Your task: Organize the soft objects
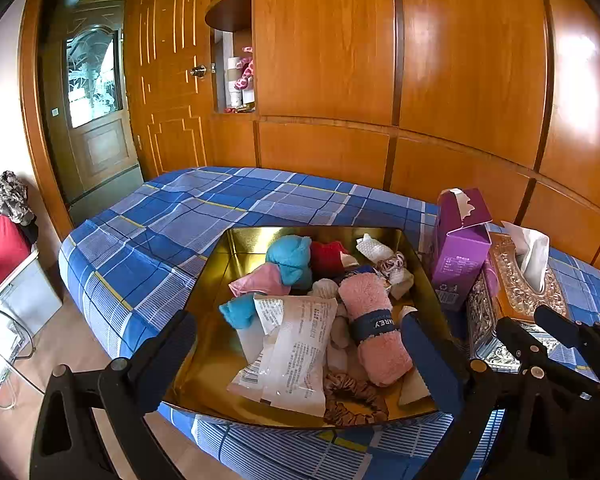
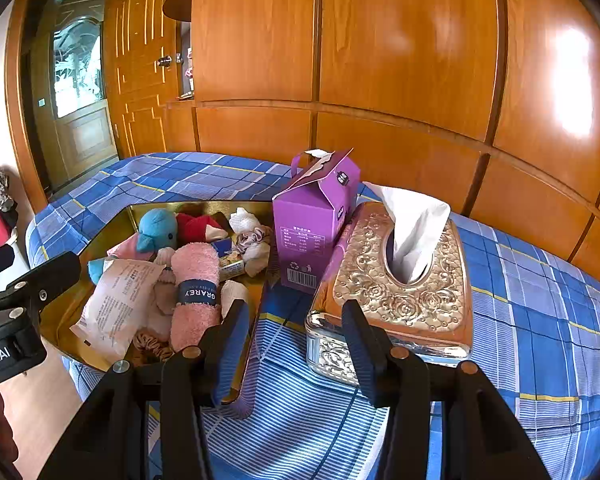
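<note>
A gold tin box (image 1: 216, 264) (image 2: 76, 308) sits on the bed, filled with soft items: a rolled pink towel (image 1: 374, 328) (image 2: 194, 280) with a navy band, a blue plush (image 1: 290, 258) (image 2: 156, 226), a red plush (image 1: 326, 254), a white packet (image 1: 296, 352) (image 2: 116, 300), a brown scrunchie (image 1: 354, 402), white cloths. My left gripper (image 1: 300, 348) is open and empty, hovering over the box's near side. My right gripper (image 2: 294, 320) is open and empty, above the bed between the box and the tissue box.
A purple carton (image 2: 314, 220) (image 1: 458, 248) and an ornate tissue box (image 2: 404, 284) (image 1: 520, 280) stand right of the tin on the blue plaid bed (image 2: 540, 320). Wooden wardrobe panels (image 1: 380, 60) rise behind. A door (image 1: 96, 112) and storage bins (image 1: 8, 276) are at left.
</note>
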A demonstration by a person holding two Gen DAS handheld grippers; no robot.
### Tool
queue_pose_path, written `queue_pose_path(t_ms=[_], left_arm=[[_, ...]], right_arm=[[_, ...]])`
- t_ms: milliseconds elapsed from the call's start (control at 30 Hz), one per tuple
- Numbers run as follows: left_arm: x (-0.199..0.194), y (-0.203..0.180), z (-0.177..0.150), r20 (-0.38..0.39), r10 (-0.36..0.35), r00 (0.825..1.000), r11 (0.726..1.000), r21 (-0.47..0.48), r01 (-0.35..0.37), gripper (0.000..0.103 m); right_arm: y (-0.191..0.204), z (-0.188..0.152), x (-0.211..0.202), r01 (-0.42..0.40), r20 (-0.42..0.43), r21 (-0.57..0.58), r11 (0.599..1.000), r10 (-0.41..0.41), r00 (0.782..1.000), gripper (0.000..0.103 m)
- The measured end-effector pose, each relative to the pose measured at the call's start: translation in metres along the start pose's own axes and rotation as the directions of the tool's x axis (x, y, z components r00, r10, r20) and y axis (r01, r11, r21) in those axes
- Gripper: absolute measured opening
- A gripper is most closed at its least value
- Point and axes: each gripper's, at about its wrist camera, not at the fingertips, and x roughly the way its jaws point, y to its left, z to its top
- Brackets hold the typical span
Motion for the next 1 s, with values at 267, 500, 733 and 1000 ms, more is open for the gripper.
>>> queue_pose_path(t_ms=[267,500,733,1000], left_arm=[[-0.0009,-0.0001,0.0004,-0.003,-0.007,1.0,1.0,-0.008,0.007,0.103],[0.0009,-0.0021,-0.0011,-0.008,-0.007,1.0,1.0,0.006,0.007,0.103],[0.0012,-0.0031,-0.0011,-0.012,-0.02,1.0,1.0,0.008,0.02,0.103],[-0.0009,-0.0007,-0.0027,0.012,-0.019,1.0,1.0,-0.006,0.02,0.102]], right_arm=[[-0.0007,-0.001,-0.0001,0.0,-0.002,0.001,1.0,0.0,1.0,0.049],[-0.0011,-0.0016,-0.0005,-0.001,-0.002,0.0,1.0,0.001,1.0,0.049],[-0.0022,-0.0028,0.0003,0.004,-0.005,0.003,1.0,-0.004,1.0,0.049],[-0.001,-0.0024,-0.0002,0.013,0.001,-0.004,1.0,-0.013,1.0,0.049]])
